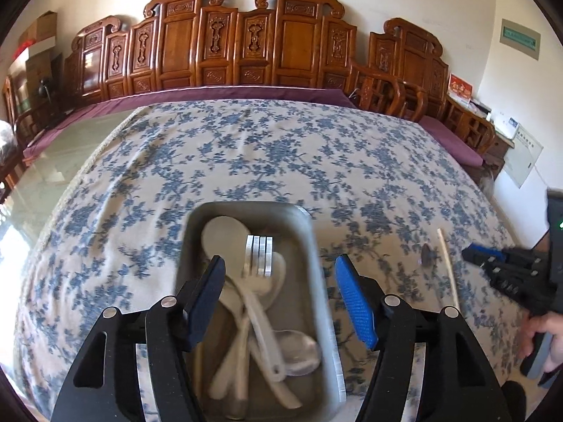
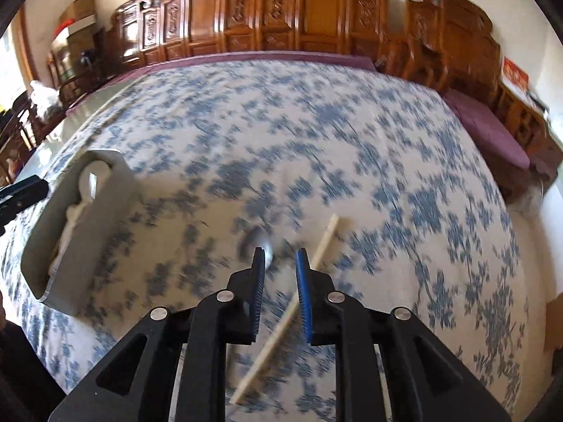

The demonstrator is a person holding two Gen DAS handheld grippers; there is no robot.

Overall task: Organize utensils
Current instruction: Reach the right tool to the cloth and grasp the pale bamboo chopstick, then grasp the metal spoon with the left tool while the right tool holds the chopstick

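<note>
A grey metal tray (image 1: 318, 281) on the blue-flowered tablecloth holds a steel fork (image 1: 259, 255), a white rice paddle (image 1: 221, 234), white spoons (image 1: 260, 320) and a metal spoon (image 1: 299, 350). My left gripper (image 1: 280, 260) hangs open just above the tray with nothing between its fingers. To the right, a metal spoon (image 2: 262, 242) and a pale chopstick (image 2: 325, 239) lie on the cloth. My right gripper (image 2: 280, 252) stands slightly open above them, its jaws empty, the chopstick running under its right finger. The left wrist view shows the same spoon (image 1: 427, 255), chopstick (image 1: 448, 270) and right gripper (image 1: 476, 258).
The tray (image 2: 81, 246) sits left of the right gripper, with a left gripper finger (image 2: 24, 190) at the frame edge. A hand (image 1: 549, 327) holds the right gripper. Carved wooden benches (image 1: 246, 45) with purple cushions line the far side. The cloth stretches bare toward the back.
</note>
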